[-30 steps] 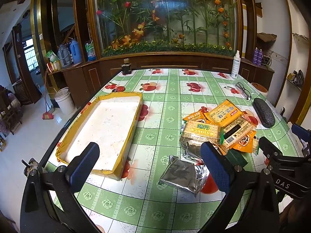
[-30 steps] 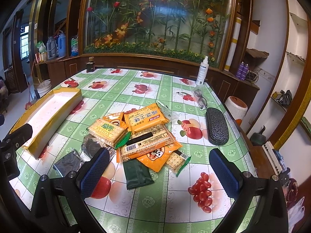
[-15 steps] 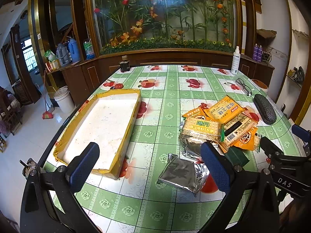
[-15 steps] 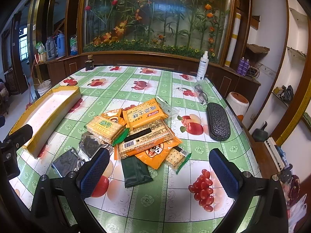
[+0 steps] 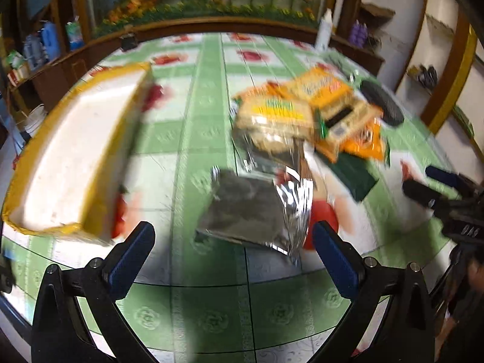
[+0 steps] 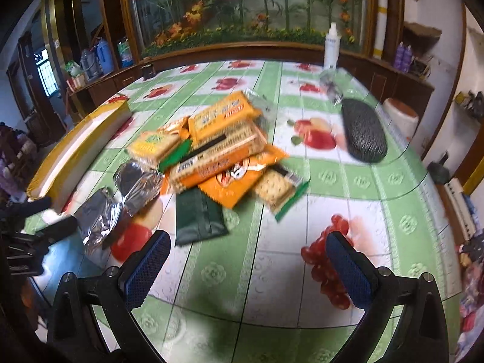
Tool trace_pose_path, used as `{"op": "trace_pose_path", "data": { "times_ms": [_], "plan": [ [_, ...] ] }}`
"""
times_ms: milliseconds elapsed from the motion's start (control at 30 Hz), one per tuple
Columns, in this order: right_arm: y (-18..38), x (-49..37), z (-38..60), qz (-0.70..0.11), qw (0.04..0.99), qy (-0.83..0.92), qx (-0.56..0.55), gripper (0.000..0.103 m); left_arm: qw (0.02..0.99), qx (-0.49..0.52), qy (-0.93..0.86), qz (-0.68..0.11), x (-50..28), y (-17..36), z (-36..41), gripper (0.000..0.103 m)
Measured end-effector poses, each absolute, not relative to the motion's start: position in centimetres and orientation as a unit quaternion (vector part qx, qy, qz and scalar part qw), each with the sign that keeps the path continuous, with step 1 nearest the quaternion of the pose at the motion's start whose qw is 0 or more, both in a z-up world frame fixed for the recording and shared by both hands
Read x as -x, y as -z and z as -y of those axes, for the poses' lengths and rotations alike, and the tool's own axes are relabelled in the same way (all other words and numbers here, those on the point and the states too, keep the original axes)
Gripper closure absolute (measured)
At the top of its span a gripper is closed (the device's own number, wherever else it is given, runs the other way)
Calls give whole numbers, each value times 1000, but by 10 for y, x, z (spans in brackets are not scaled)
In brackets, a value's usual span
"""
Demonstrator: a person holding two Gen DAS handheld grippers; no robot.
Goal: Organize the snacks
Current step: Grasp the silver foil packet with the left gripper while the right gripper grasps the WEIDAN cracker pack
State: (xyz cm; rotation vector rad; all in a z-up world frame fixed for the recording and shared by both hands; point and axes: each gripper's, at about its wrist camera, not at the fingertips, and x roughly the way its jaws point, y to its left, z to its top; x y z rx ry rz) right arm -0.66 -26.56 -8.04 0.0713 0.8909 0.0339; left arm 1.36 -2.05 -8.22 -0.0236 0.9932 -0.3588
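A pile of snack packs (image 5: 305,112) lies on the green checked table, also in the right wrist view (image 6: 217,148): yellow and orange cracker packs, a dark green pouch (image 6: 198,216) and two silver foil packs. The nearest silver foil pack (image 5: 257,211) lies just ahead of my left gripper (image 5: 233,251), which is open and empty above the table. A yellow-rimmed tray (image 5: 75,151) with a white inside sits at the left, also in the right wrist view (image 6: 78,148). My right gripper (image 6: 248,263) is open and empty, near the green pouch.
A black glasses case (image 6: 363,130) lies right of the pile, with glasses (image 6: 332,90) and a white spray bottle (image 6: 331,45) behind it. A small dark bottle (image 6: 148,71) stands at the far left edge. A wooden cabinet with a flower mural runs behind the table.
Both grippers have moved forward and down toward the table. The left one has closed in on the nearest silver foil pack. The views are motion-blurred now. Both stay open.
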Motion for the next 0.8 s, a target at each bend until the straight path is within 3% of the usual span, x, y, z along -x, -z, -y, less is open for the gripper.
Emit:
{"op": "trace_pose_path", "data": {
  "times_ms": [433, 567, 600, 667, 800],
  "plan": [
    [87, -18, 289, -436, 898, -35, -46, 0, 859, -113, 139, -480, -44, 105, 58, 0],
    [75, -38, 284, -425, 902, -69, -43, 0, 853, -89, 140, -496, -56, 111, 53, 0],
    [71, -44, 281, -421, 903, -79, -43, 0, 854, -80, 139, -495, -58, 111, 49, 3],
    [66, -60, 273, -412, 906, -92, -29, 0, 860, -66, 134, -488, -61, 108, 41, 18],
    [69, -88, 255, -422, 900, -106, -5, 0, 863, -47, 133, -484, -67, 103, 29, 29]
  ]
}}
